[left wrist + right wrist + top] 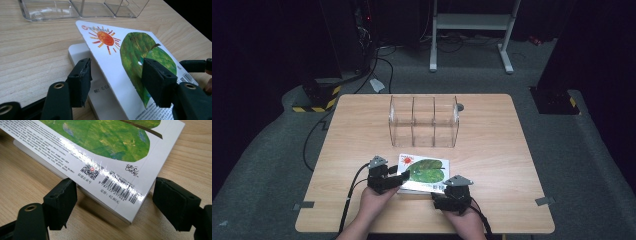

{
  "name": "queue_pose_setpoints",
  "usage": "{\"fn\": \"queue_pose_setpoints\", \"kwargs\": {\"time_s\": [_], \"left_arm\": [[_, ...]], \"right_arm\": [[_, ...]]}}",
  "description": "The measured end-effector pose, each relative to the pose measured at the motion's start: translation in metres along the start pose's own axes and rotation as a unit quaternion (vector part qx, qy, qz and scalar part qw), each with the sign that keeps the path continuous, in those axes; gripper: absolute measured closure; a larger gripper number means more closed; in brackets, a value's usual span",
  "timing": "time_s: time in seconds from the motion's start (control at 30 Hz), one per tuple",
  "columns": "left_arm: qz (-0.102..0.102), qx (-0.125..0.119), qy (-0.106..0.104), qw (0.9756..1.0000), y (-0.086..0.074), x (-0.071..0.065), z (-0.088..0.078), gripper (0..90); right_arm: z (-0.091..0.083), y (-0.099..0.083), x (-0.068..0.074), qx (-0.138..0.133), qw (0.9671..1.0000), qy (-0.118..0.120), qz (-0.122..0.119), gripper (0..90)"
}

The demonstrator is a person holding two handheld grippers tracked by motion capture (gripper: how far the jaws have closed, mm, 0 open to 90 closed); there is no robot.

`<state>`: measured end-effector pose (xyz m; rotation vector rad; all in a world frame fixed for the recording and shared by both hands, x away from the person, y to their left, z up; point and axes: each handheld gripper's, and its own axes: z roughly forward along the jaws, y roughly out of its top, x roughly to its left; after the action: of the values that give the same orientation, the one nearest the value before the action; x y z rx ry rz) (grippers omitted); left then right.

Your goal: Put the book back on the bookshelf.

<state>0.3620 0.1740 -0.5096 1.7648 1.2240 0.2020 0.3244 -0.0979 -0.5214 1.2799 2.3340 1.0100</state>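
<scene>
Both hand-held grippers gape wide at the picture book (pixel 424 173) near the desk (pixel 492 150) front edge: left (pixel 115 75) straddles its lifted cover, right (pixel 113 205) frames the barcode corner, clear organizer (pixel 424 121) beyond.

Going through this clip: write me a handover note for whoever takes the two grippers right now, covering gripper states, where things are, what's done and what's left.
Left gripper: open, jaws either side of the raised cover of the picture book, cover tilted up off the pages.
Right gripper: open, jaws straddling the book's barcode corner, no grip yet.
Book lies flat near the table's front edge. The clear three-bay organizer stands behind it, apart, all bays empty.
Done: both grippers brought to the book, cover lifted.
Left, probably: grip the book, stand it up and slot it into one bay.
</scene>
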Motion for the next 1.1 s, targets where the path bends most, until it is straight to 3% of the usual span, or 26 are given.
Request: {"fn": "queue_pose_setpoints", "kwargs": {"time_s": [0.23,0.7,0.8,1.1], "left_arm": [[0.025,0.012,-0.014,0.9995,0.002,-0.006,0.003,42.8],[0.053,0.024,-0.009,0.9983,-0.001,-0.004,0.004,47.4],[0.057,0.03,-0.009,0.9979,-0.002,-0.002,0.004,47.7],[0.071,0.026,-0.004,0.9971,-0.005,-0.002,0.005,49.6]], "right_arm": [[0.0,0.0,0.001,0.003,1.0,-0.002,-0.001,19.6],[-0.004,-0.003,0.0,0.008,0.9999,0.006,-0.013,22.2],[-0.008,-0.003,-0.004,0.001,0.9998,0.022,0.002,24.8],[-0.015,-0.002,-0.007,-0.024,0.9996,0.014,0.003,29.9]]}}
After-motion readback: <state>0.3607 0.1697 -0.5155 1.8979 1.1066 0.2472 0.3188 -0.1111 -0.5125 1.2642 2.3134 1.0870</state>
